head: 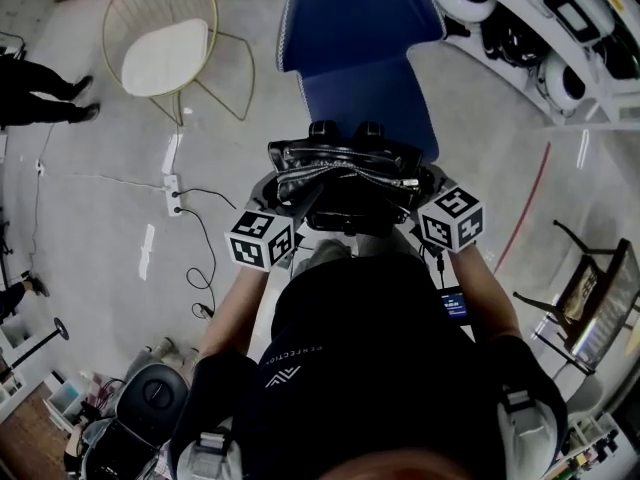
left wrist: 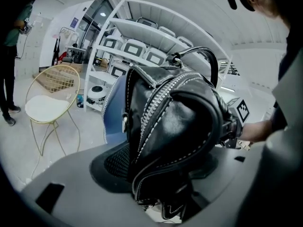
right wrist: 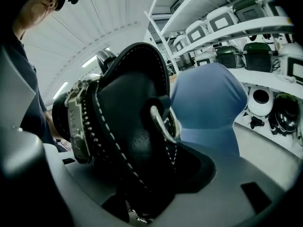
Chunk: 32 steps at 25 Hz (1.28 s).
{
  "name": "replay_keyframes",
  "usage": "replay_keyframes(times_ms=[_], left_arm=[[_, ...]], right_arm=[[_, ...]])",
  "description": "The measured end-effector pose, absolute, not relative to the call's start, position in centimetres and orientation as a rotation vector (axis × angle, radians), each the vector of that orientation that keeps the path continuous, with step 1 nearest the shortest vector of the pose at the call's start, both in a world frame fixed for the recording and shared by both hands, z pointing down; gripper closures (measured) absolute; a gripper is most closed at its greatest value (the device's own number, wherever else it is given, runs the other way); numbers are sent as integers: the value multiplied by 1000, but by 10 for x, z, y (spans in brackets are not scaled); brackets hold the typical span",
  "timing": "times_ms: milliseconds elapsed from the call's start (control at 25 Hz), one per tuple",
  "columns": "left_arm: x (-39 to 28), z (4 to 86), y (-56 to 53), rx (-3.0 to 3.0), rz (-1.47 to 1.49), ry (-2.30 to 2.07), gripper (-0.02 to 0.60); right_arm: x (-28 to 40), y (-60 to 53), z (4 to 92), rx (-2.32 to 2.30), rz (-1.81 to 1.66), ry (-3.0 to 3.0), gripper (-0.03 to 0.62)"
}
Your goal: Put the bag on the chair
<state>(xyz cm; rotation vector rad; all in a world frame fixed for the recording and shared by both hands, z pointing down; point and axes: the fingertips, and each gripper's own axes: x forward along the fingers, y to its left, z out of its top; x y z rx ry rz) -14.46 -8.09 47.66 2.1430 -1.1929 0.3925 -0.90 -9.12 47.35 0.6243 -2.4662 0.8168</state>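
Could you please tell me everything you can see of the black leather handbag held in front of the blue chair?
The black leather handbag looks glossy and soft, with pale contrast stitching, a silver-toothed zip along its top, an arched carry handle and a metal ring at one end. It sits upright, clamped end to end between the left gripper and right gripper, by the front edge of the blue padded chair. Whether it touches the seat cannot be told.
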Motion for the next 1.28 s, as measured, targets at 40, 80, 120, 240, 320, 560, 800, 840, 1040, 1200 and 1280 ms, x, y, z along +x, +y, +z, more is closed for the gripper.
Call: replay_keyframes(times_ms=[40, 80, 120, 240, 320, 560, 800, 840, 1040, 1200, 1280], left_arm=[[-143, 480, -87, 2132, 396, -1195, 285], [-141, 483, -94, 2122, 399, -1199, 285], [-139, 486, -101, 2114, 402, -1202, 285], [-133, 492, -122, 2096, 412, -1211, 287], [-131, 496, -134, 2078, 418, -1218, 288], [-132, 519, -165, 2015, 430, -1229, 290], [-124, 553, -191, 1946, 440, -1239, 295], [-123, 554, -191, 1939, 442, -1245, 295], [-123, 565, -196, 1913, 448, -1291, 297], [-123, 578, -196, 1893, 456, -1307, 302], [-124, 587, -198, 1891, 460, -1304, 302]], right_arm=[[-8, -98, 477, 614, 822, -2462, 319], [-6, -105, 479, 604, 828, -2459, 319], [-4, -113, 482, 595, 836, -2457, 319], [3, -136, 489, 575, 860, -2450, 319], [4, -150, 494, 558, 870, -2447, 319], [3, -186, 516, 504, 891, -2424, 319], [10, -217, 549, 467, 914, -2393, 319], [11, -218, 552, 460, 917, -2393, 319], [10, -227, 567, 419, 916, -2405, 319], [10, -230, 581, 407, 914, -2404, 319], [8, -232, 590, 410, 913, -2404, 319]])
